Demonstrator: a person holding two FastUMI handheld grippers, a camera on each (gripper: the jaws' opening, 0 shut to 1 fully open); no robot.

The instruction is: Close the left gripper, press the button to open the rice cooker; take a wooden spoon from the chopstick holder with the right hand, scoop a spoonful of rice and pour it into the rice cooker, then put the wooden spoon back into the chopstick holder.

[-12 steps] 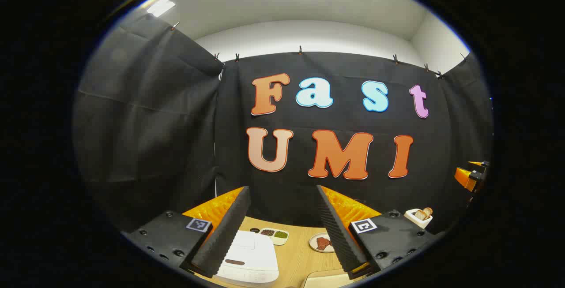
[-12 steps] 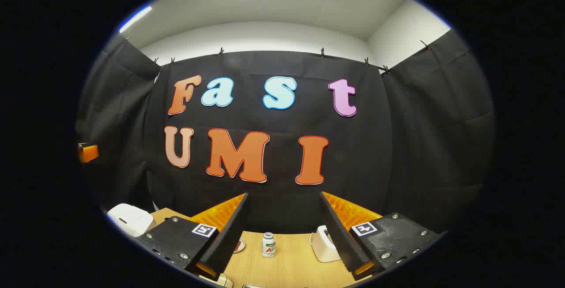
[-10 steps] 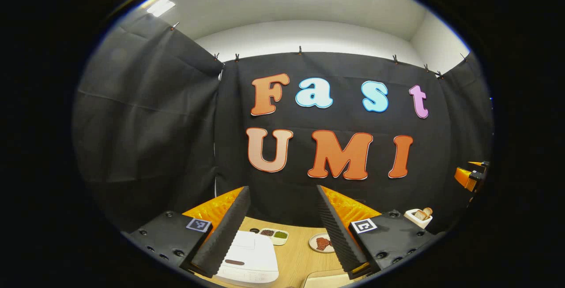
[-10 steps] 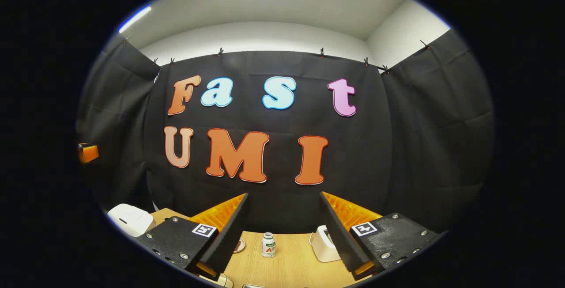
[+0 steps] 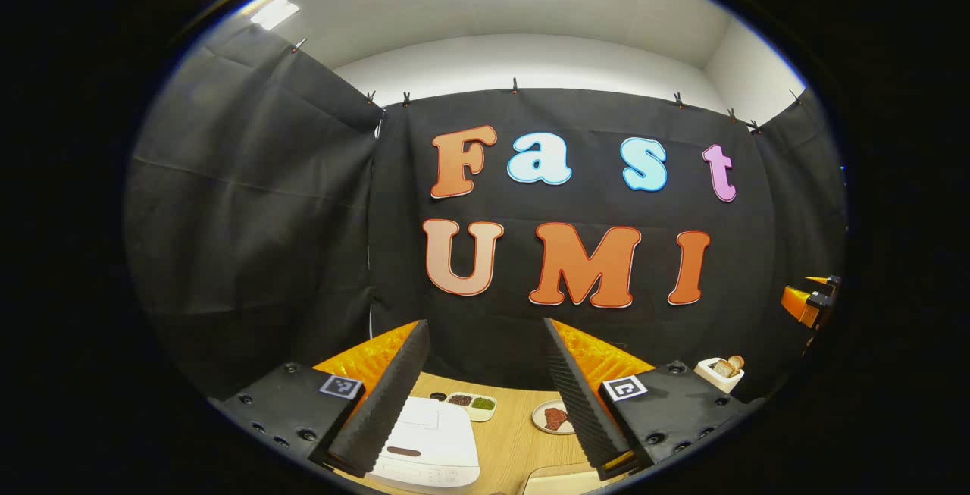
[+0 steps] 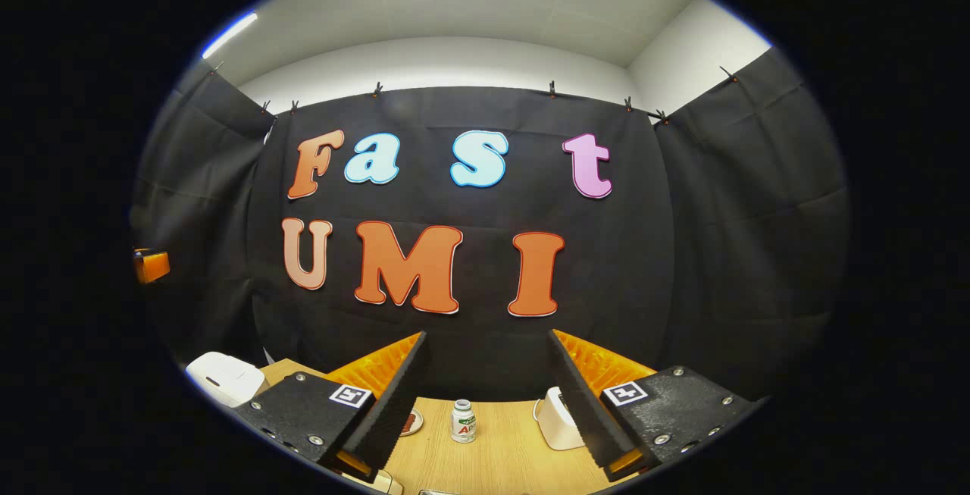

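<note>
Surface: pale wood, lying below both tongs.

Rice cooker: white, lid down, sitting at the near left of the surface, directly under the left tongs and between their fingers; well off to the left of the right tongs. The left hand is judged nearer for the button press.

Left tongs: standing wide, holding nothing, not yet closed as the task requires.

Right tongs: gaping wide, empty.

Holder: white, with wooden utensils poking up, sitting far right.

Small bottle: standing between the right fingers.
</note>
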